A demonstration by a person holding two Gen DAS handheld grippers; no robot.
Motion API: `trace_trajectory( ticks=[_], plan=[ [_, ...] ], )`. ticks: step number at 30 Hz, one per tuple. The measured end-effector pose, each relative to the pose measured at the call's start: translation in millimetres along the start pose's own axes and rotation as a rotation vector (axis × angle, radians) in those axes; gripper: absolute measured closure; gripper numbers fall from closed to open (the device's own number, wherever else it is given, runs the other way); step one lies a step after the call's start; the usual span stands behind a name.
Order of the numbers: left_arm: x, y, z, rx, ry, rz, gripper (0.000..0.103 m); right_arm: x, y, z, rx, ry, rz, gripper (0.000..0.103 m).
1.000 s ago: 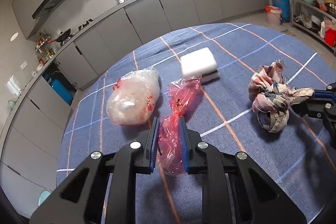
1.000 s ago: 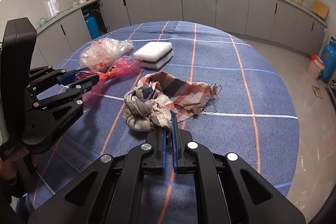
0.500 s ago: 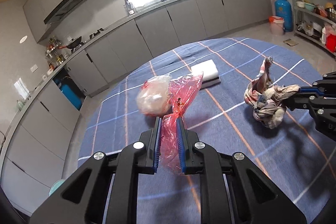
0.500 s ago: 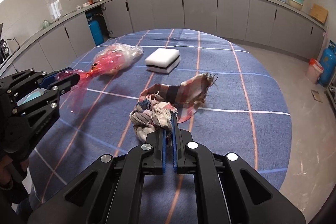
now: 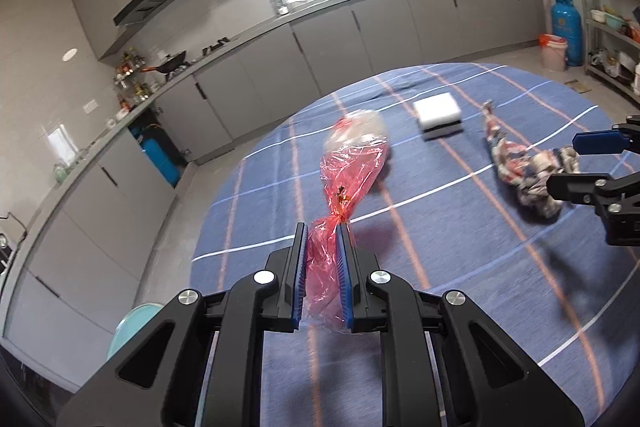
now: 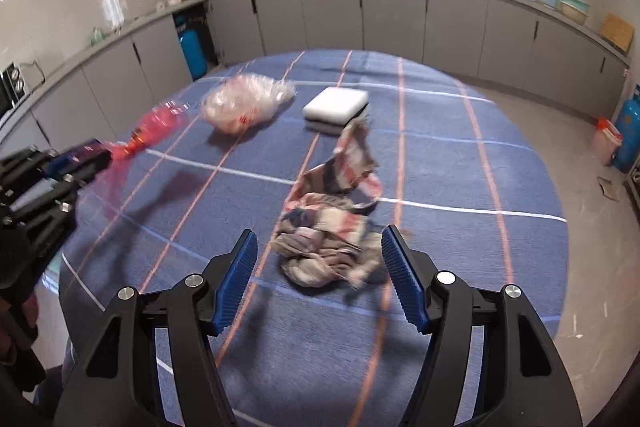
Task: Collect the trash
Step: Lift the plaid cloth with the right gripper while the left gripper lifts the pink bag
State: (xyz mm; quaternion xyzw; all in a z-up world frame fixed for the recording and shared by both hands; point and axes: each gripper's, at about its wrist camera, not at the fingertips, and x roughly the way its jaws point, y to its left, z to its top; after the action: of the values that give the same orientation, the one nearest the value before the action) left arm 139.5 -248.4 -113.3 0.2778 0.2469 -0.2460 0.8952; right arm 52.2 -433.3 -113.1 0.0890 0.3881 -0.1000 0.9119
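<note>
1. Crinkling between ribbed blue pads, a thin red cellophane bag (image 5: 340,195) is pinched by the left tongs (image 5: 322,259) at its twisted neck; its glossy, wrinkled body juts forward, lifted clear of the worktop (image 5: 440,267).
2. Covering the round worktop is a blue woven cloth crossed by orange and white lines.
3. Standing wide apart, the pads of the right tongs (image 6: 320,267) have just been opening; a crumpled plaid rag (image 6: 332,223), soft and frayed in red, white and navy, lies bunched on the cloth between them, touching neither pad.
4. A clear, puffy plastic bag (image 6: 244,103) with red print lies farther back, left of a flat white sponge block (image 6: 336,105) with a darker underside.
5. Grey cabinets (image 6: 400,15) ring the room, and a blue gas cylinder (image 5: 566,27) stands on the floor beside a white bucket (image 5: 554,51).
6. Nothing lies between the right tongs and the rag.
</note>
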Motion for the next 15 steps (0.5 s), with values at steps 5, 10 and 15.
trace_trajectory(
  ticks=[5,10,15],
  plan=[
    [-4.3,12.5,-9.2,-0.01,0.002,0.025,0.089,26.3,10.9,1.1,-0.029,0.065,-0.032,0.051],
    [-8.1,21.0,-16.5,-0.027,0.002,0.036,0.089,29.6,14.9,-5.0,-0.04,0.076,-0.045,0.074],
    [-16.1,35.6,-24.5,-0.053,-0.005,0.059,0.089,11.5,31.9,0.2,-0.072,0.024,-0.018,0.076]
  ],
)
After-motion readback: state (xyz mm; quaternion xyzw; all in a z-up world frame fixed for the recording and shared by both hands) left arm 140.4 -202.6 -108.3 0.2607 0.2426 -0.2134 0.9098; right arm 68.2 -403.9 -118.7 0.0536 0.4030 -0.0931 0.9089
